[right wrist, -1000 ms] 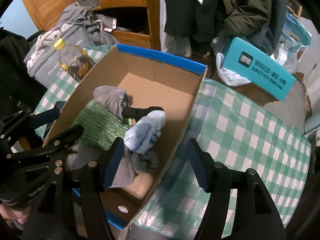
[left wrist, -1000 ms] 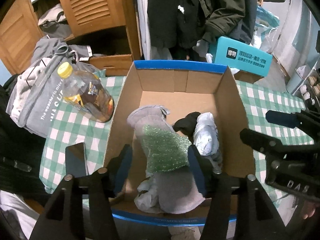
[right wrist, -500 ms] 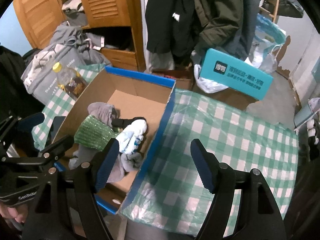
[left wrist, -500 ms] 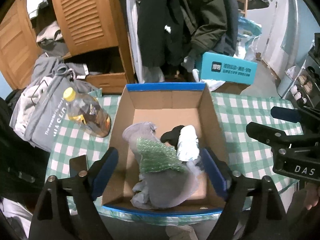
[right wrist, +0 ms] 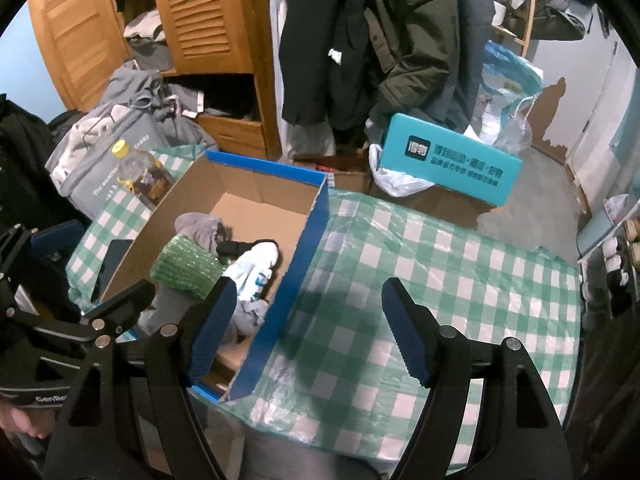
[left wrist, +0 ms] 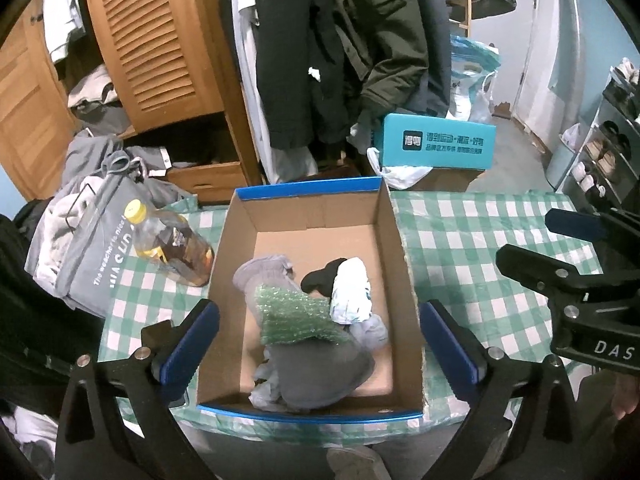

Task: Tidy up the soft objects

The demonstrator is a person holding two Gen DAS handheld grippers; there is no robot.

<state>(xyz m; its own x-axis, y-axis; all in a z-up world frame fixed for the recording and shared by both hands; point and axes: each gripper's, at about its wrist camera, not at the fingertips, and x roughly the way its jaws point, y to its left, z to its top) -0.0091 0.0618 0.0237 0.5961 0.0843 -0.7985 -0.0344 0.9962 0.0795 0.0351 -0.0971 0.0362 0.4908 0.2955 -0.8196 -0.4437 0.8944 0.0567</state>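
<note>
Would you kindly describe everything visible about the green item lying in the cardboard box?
The green item is a soft, knit-looking piece with a glittery, bumpy texture, shaped like a short tube or cuff. It lies on its side in the cardboard box, draped over grey socks, with a white patterned sock touching its right side. Neither gripper touches it. In the right wrist view it looks ribbed.

open checked tablecloth (right wrist: 460, 280) from 12 to 3 o'clock of the cardboard box (left wrist: 394, 240), free to pass. bottle (left wrist: 172, 246) blocking at 9 o'clock, touching the wall. bare box floor at 12 o'clock behind the socks (left wrist: 304, 320).
</note>
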